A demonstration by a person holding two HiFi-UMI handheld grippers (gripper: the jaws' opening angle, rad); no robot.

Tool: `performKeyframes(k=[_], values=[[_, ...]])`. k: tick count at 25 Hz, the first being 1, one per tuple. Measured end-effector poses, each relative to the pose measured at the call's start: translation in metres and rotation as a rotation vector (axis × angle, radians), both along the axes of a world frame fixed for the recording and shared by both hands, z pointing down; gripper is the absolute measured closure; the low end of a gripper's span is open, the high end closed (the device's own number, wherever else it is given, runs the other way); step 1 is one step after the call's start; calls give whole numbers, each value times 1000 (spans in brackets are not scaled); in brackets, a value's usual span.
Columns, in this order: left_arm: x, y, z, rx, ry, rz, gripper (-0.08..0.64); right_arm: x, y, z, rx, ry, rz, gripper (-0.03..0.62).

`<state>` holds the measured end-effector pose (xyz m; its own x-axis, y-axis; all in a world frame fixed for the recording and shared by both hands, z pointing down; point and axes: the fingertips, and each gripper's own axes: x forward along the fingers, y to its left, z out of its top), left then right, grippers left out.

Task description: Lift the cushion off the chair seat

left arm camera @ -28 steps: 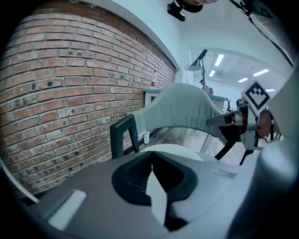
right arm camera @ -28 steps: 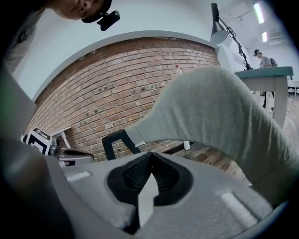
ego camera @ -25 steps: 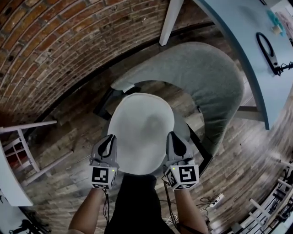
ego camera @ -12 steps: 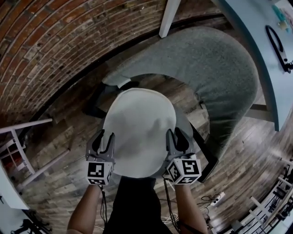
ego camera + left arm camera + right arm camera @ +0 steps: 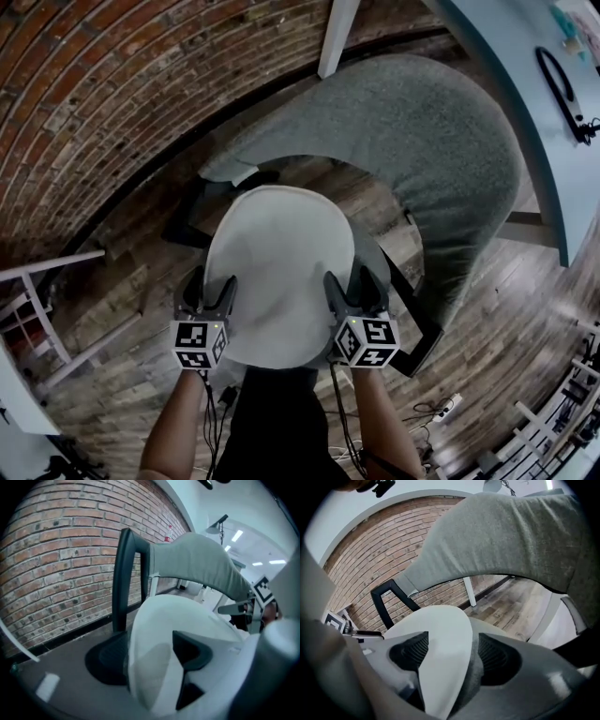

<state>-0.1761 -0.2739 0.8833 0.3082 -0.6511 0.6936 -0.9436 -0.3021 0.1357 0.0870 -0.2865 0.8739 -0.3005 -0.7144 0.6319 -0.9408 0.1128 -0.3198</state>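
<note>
cushion (image 5: pixel 281 267) inside hand-held grippers (image 5: pixel 211 283) (image 5: pixel 349 277), jaws just opened

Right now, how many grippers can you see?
2. The left gripper is at the cushion's left edge, the right gripper at its right edge. Their jaws have just been opening, cushion edge between them. None seem hidden.

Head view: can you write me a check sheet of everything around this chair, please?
Surface: grey chair seat, mostly under the white cushion.
Job's things: white cushion appears to lie on the seat; backrest curves behind it.
Clutter: nothing seen on the seat; a black looped thing lies on the blue table.
Tools: left tool and right tool are open, jaws just been opening, cushion's edge between each pair.
Cables: thin leads hang beneath the tools; power strip on the floor.
Surroundings: wooden floor, brick wall, white frame.
</note>
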Motion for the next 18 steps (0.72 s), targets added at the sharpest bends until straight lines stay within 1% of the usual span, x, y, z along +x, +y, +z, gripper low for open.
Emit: performKeyframes(k=[4,8,11,13,18], values=[[0,4,12,-44,29,-26,242,-1,4,14,-40,0,0,256],[-2,4,17,-61,45,-48,218,-1,8,28,-86,-13,10,241],[-1,5,21,-79,64,-55,219,-6,10,30,-93,0,-3,241],[-1,4,22,-79,58,-51,219,-11,10,31,-99,-3,-11,242],[10,7,22,-91,79,-41,238,-14,9,30,-116,-60,4,244]])
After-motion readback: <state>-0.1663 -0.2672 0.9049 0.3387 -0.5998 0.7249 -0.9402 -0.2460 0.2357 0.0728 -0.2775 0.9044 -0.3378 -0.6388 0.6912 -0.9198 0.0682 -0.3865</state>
